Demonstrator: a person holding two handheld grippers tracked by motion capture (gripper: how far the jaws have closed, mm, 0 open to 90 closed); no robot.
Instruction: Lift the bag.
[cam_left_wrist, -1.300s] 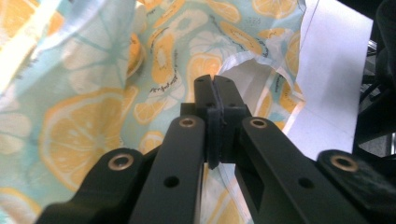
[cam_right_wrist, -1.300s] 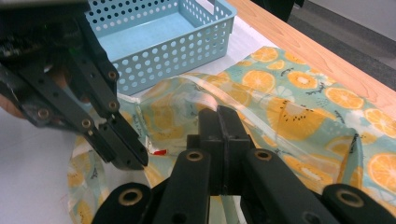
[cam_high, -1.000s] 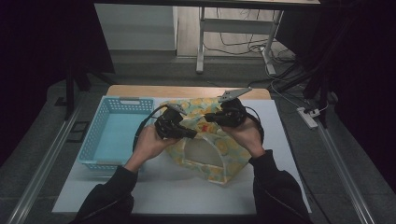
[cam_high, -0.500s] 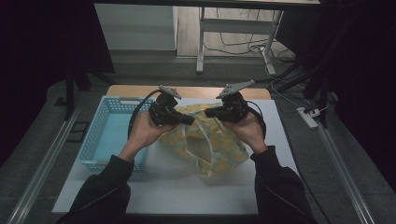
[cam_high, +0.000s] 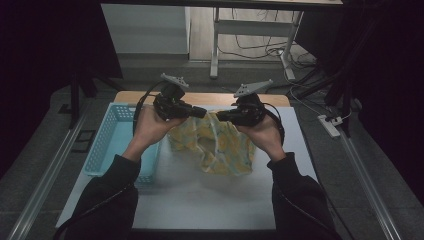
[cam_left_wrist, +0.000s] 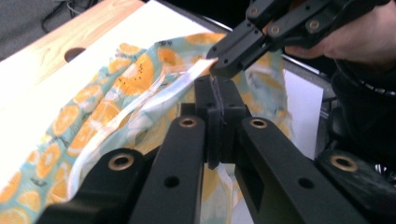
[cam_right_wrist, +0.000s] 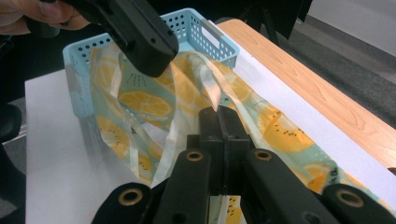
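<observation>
High view: left gripper (cam_high: 200, 112) and right gripper (cam_high: 222, 116) raised over the white table (cam_high: 200, 200), each clamped on the top hem of a lemon-print cloth garment (cam_high: 220, 147), which hangs between them with its lower part on the table; blue basket (cam_high: 107, 145) just beside, at left.

Left gripper view: jaws pinched shut on a pale hem strip (cam_left_wrist: 187, 81).

Right gripper view: jaws closed on the hem, basket behind.

Likely step: lifting to spread. Next: pull the hem taut, then carry toward the basket.
</observation>
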